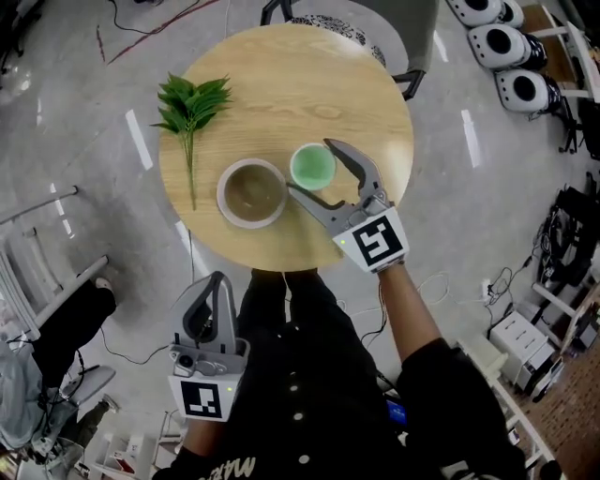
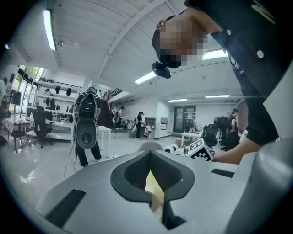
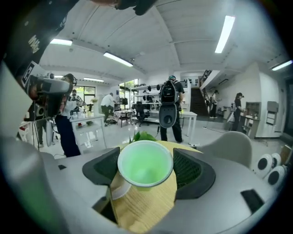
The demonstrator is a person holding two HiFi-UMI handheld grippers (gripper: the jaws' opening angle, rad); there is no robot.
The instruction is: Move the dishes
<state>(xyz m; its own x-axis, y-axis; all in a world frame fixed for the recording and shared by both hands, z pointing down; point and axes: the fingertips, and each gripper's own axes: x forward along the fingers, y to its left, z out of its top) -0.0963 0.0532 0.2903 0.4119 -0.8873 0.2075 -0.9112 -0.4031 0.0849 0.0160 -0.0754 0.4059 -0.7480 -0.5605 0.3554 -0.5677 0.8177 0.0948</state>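
Note:
A pale green cup [image 1: 312, 167] sits between the jaws of my right gripper [image 1: 309, 166], which is shut on it over the round wooden table [image 1: 281, 84]. In the right gripper view the cup [image 3: 145, 164] fills the gap between the dark pads [image 3: 190, 170] and seems to hang just above the table top [image 3: 146, 208]. A beige bowl [image 1: 251, 193] stands just left of the cup, partly under its rim [image 3: 117, 191]. My left gripper [image 1: 217, 279] is shut on nothing, below the table's near edge, by my body.
A green leafy sprig [image 1: 192, 105] lies on the table's left side. A grey chair [image 1: 375, 23] stands at the far edge. White round devices [image 1: 511, 47] and cables line the floor at right. A metal frame [image 1: 47, 253] is at left.

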